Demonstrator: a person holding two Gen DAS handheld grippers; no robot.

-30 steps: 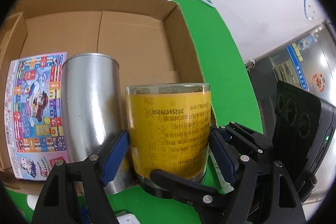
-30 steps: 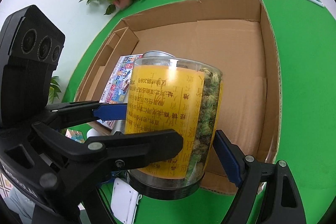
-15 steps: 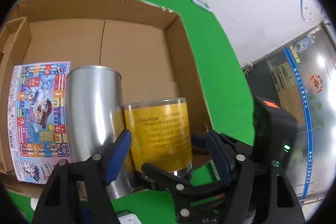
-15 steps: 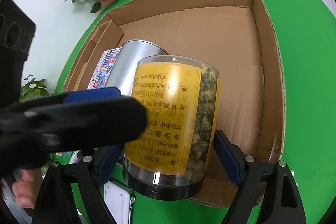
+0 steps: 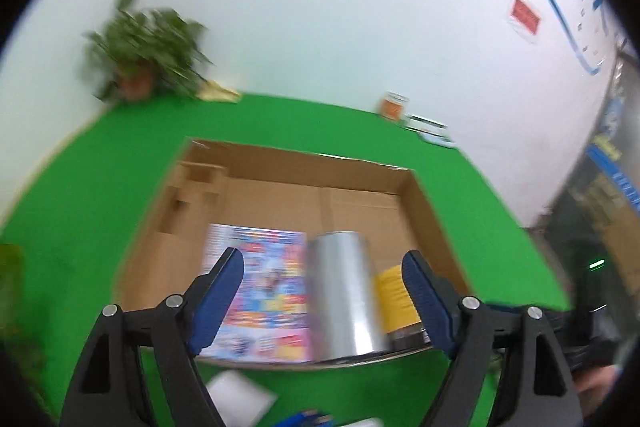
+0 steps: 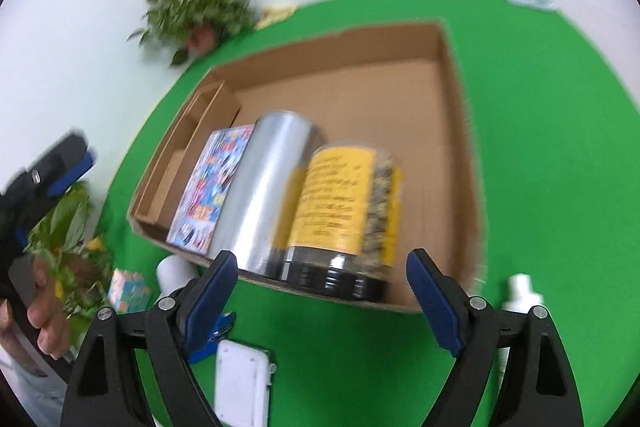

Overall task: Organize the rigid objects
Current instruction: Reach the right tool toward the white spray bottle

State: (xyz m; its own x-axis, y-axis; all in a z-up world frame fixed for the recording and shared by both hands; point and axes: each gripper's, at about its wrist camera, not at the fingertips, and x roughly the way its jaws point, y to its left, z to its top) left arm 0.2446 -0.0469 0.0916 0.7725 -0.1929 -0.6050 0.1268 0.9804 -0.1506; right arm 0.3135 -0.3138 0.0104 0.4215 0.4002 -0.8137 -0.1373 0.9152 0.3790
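Green cloth covers the tabletop (image 5: pixel 100 179) below a white wall bearing blue lettering too cut off to read. From the left wrist, the left tongs (image 5: pixel 324 291) stand wide with nothing between them, their jaws having just been opening. Beyond them an open cardboard box (image 5: pixel 424 199) holds one colourful printed box (image 5: pixel 260 291), one silver can (image 5: pixel 344 291) and one yellow-labelled jar (image 5: pixel 390 291), side by side along its near wall.

From the right wrist, the right tongs (image 6: pixel 320 291) are likewise wide and empty, having just been opening, with the jar (image 6: pixel 340 203) just beyond their tips inside the cardboard box (image 6: pixel 460 131). The label's print is too blurred to read. One potted plant (image 6: pixel 196 15) stands at the far edge.
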